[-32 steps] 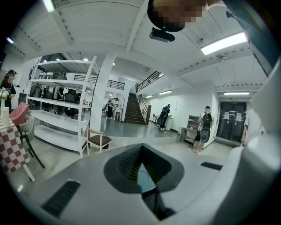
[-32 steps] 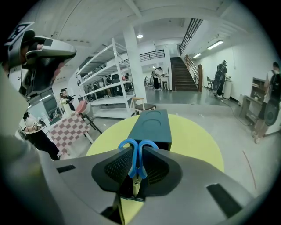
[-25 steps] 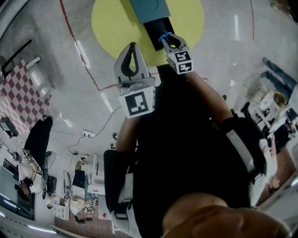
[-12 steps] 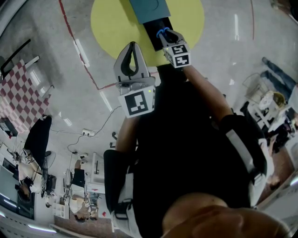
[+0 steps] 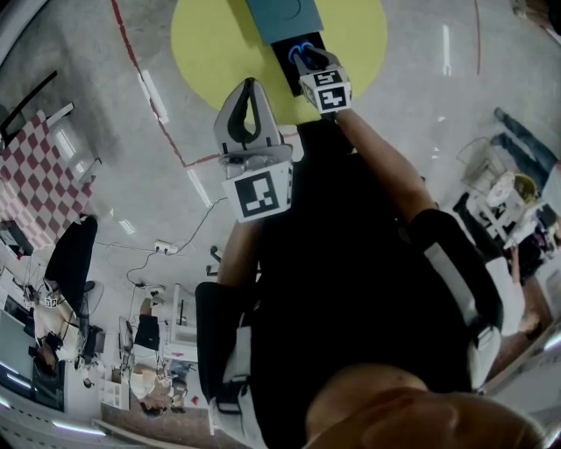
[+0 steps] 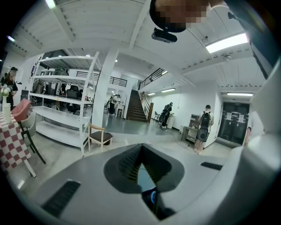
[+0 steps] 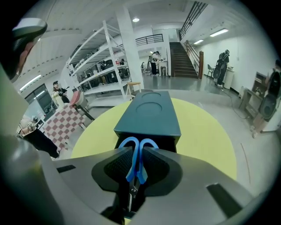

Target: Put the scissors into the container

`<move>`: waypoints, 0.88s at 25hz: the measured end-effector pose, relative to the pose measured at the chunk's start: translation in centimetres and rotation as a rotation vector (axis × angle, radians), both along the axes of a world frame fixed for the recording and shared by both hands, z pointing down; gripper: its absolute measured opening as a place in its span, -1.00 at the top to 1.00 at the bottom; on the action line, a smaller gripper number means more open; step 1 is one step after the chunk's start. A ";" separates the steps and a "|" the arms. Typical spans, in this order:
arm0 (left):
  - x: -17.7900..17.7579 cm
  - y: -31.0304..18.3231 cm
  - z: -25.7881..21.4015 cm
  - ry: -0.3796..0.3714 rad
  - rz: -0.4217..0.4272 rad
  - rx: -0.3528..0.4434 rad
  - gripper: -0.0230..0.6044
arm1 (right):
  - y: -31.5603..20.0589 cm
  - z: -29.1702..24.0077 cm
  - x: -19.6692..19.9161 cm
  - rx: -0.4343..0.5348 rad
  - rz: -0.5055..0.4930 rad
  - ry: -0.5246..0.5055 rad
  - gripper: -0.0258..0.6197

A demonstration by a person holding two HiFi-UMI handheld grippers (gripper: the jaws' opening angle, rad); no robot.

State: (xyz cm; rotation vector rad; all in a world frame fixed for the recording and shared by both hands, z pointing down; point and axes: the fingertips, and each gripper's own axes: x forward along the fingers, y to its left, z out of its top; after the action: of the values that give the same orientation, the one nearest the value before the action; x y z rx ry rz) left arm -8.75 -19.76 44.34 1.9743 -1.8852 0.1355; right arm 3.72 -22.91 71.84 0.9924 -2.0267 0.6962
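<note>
- Right gripper (image 5: 308, 60) clamped on the scissors (image 5: 301, 48). Jaws pinch the two blue handle loops flat together.
- In the right gripper view the loops (image 7: 137, 151) stick out past the jaw tips (image 7: 136, 165). Only a sliver of metal shows lower down; the blades are mostly buried between the jaws.
- Scissors are at the dark open end of the container (image 7: 151, 115), a teal box lying on a yellow disc (image 7: 206, 132). I can't tell whether the loops are inside the opening or just in front of it.
- The inside of the opening is black and unreadable.
- In the head view the container (image 5: 279, 12) is cut off by the top edge, and the disc (image 5: 206, 39) is also cropped.
- Left gripper (image 5: 249, 92) is held nearer the body, jaw tips meeting with nothing between them.
- The left gripper view (image 6: 139, 158) looks mostly at the room. Only a teal and blue sliver shows through the jaw gap.
</note>
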 end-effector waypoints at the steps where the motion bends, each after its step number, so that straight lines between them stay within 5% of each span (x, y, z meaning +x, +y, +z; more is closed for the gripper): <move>1: -0.1 0.0 0.0 0.001 -0.001 0.000 0.93 | -0.1 0.2 -0.1 -0.006 0.001 0.006 0.69; 22: -0.9 -0.9 1.2 0.001 -0.018 -0.038 0.93 | -1.5 5.8 -0.4 -0.116 -0.004 0.109 0.68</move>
State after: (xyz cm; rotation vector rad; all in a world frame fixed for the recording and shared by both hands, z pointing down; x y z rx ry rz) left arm -9.68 -20.70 45.59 1.9315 -1.8855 0.1644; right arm 3.28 -24.40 77.66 0.9383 -1.8718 0.7332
